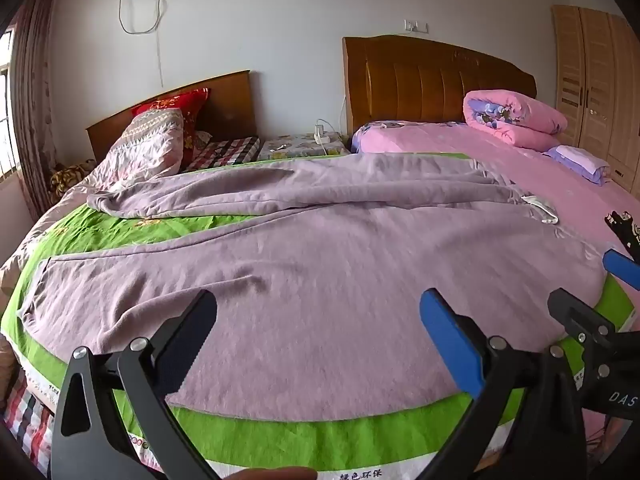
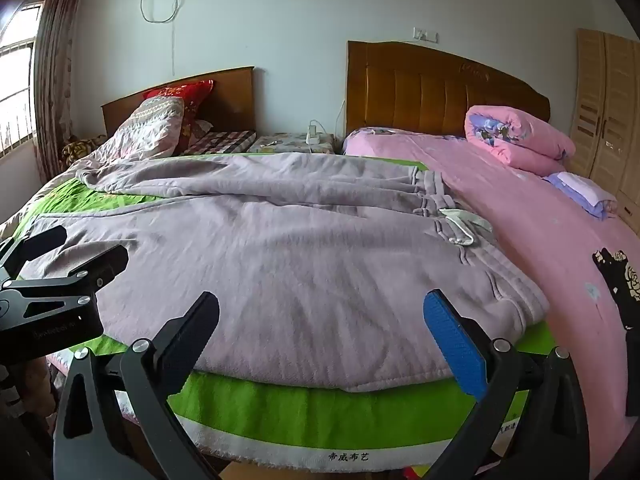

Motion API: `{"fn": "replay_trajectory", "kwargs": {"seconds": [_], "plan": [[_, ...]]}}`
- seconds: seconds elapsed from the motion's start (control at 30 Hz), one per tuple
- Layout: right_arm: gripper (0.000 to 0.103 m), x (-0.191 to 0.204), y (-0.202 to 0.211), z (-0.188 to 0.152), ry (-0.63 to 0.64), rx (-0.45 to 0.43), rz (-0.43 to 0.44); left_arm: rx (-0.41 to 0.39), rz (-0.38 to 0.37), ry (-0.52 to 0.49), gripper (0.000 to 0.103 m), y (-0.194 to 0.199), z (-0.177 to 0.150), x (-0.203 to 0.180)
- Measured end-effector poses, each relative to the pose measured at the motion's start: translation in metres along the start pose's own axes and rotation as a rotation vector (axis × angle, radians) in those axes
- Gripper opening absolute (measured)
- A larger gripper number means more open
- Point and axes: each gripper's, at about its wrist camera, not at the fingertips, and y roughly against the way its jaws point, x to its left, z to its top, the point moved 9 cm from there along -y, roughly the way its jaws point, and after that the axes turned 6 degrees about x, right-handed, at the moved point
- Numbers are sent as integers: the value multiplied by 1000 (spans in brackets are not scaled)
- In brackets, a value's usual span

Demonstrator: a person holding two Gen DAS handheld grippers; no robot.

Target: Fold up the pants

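Note:
Lilac fleece pants (image 1: pixel 320 264) (image 2: pixel 304 248) lie spread flat on a green cloth (image 1: pixel 280 432) (image 2: pixel 304 412) over the bed. Their waistband with a white drawstring (image 2: pixel 460 224) is at the right, and the legs run to the left, the far leg rumpled. My left gripper (image 1: pixel 318 320) hovers open above the near leg, with nothing between its fingers. My right gripper (image 2: pixel 320 320) stands open over the near edge of the pants, close to the waist end, also holding nothing. Each gripper shows at the side of the other's view, the right gripper (image 1: pixel 592 292) and the left gripper (image 2: pixel 92 248).
A pink bed sheet (image 2: pixel 540 240) extends to the right, with a rolled pink quilt (image 2: pixel 520 140) by the headboard (image 2: pixel 440 88). Pillows (image 1: pixel 160 140) and a second bed are at the left. A wardrobe (image 1: pixel 592 80) stands at the far right, a window at the left.

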Motion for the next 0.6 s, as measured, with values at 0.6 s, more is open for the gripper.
{"fn": "replay_trajectory", "kwargs": {"seconds": [0.6], "plan": [[99,3,0,-5,9,17,3,30,-2,6,102,-4,-9,1]]}}
